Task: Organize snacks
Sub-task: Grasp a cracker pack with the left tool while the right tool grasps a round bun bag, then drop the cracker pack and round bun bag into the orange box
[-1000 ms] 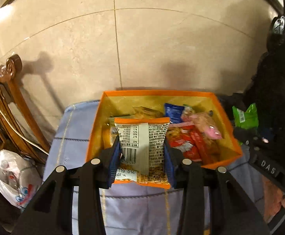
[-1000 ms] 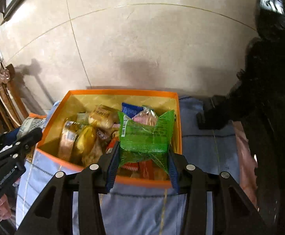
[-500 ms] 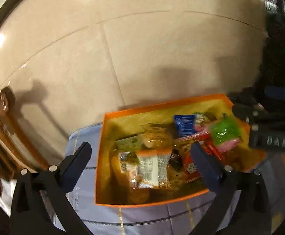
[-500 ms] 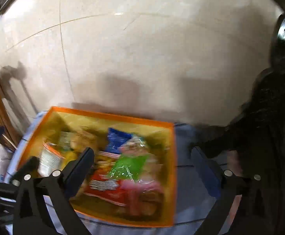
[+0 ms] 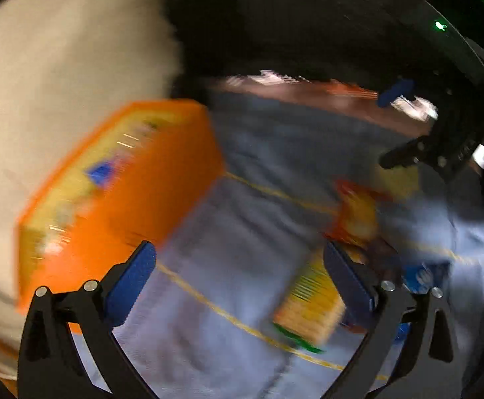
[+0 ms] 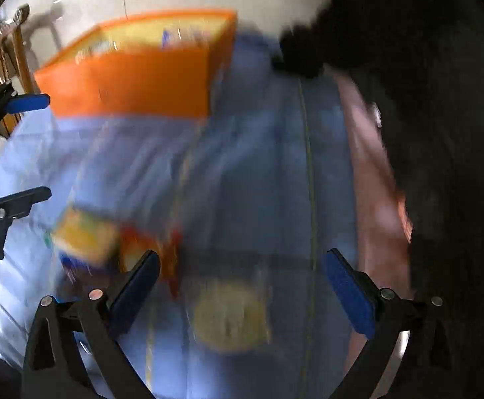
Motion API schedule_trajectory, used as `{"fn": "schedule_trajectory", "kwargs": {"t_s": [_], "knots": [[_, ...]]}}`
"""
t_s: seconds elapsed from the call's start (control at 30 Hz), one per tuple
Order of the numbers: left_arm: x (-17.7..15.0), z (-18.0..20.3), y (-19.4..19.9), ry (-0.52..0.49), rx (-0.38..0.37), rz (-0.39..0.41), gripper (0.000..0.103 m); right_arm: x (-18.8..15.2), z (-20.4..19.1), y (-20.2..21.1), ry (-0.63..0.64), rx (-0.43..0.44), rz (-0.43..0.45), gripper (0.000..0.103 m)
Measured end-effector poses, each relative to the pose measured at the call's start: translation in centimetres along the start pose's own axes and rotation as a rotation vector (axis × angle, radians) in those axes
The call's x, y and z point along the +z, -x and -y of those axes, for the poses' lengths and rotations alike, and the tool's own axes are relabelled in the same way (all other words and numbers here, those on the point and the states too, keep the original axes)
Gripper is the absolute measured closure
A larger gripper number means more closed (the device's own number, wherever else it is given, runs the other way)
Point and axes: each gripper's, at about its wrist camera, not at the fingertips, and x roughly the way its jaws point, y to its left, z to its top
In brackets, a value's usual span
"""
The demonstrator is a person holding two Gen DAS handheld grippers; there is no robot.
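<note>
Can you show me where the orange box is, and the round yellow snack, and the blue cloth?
Orange box (image 6: 132, 89), right wrist view, front wall.
Round yellow snack (image 6: 230, 316), right wrist view, its middle.
Blue cloth (image 6: 258, 183), right wrist view, bare patch.

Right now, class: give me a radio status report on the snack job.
Left gripper open, empty. Right gripper open, empty. Orange box holds snacks; blurred packets loose on blue cloth. Nothing blocking.
</note>
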Motion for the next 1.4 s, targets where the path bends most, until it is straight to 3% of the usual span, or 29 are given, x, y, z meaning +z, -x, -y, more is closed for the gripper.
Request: {"fn": "schedule_trajectory", "kwargs": {"t_s": [0.1,0.23,0.33,0.43,0.6,0.63,0.67,0.7,0.73,0.77,0.83,1.2,1.3,1.4], "knots": [[-1.4,1.2,-2.1,-0.054,-0.063,-0.020,0.004,-1.7,0.1,-0.9,-0.052,0.067,0.000,0.004],[-1.9,0.7,-4.7,-0.004,-0.208,-0.046,0.004,-2.4,0.3,-3.1,-0.070,0.025,-0.026,0.004],[-1.8,1.0,-6.3,-0.052,-0.277,-0.064,0.004,-2.8,0.0,-3.8,-0.061,0.034,-0.042,0.004],[-1.7,2.9,-6.2,-0.129,-0.289,-0.044,0.004,-3.0,-0.2,-4.6,-0.034,-0.001,-0.058,0.004],[-1.9,2.0,-7.1,-0.068,-0.320,-0.042,0.004,-3.6,0.6,-4.7,-0.101,0.028,-0.055,0.005],[-2.1,1.6,-7.5,-0.039,-0.304,-0.055,0.009,-3.8,0.8,-4.1,-0.117,0.027,-0.013,0.006],[-2.3,1.2,-7.5,-0.014,-0.304,-0.066,0.020,-4.0,0.9,-3.9,-0.127,0.030,0.003,0.020],[-2.7,0.7,-7.4,0.023,-0.324,-0.077,0.028,-4.0,1.0,-3.9,-0.141,0.048,0.001,0.041],[-2.8,0.2,-7.3,0.061,-0.344,-0.089,0.042,-4.1,1.3,-4.1,-0.175,0.072,-0.019,0.042],[-2.9,0.1,-7.1,0.080,-0.342,-0.097,0.051,-4.2,1.6,-4.1,-0.203,0.077,-0.024,0.043],[-3.2,0.1,-6.4,0.093,-0.288,-0.106,0.057,-4.0,1.6,-3.9,-0.223,0.071,-0.041,0.044],[-6.2,0.2,-3.2,0.191,-0.218,-0.214,0.057,-4.8,2.4,-3.6,-0.334,0.121,-0.071,0.044],[-7.0,-0.5,-1.8,0.266,-0.198,-0.232,0.057,-4.6,2.1,-2.9,-0.341,0.124,-0.063,0.045],[-7.0,-2.1,-0.6,0.401,-0.112,-0.245,0.057,-4.0,1.9,-1.1,-0.326,0.117,-0.021,0.045]]}}
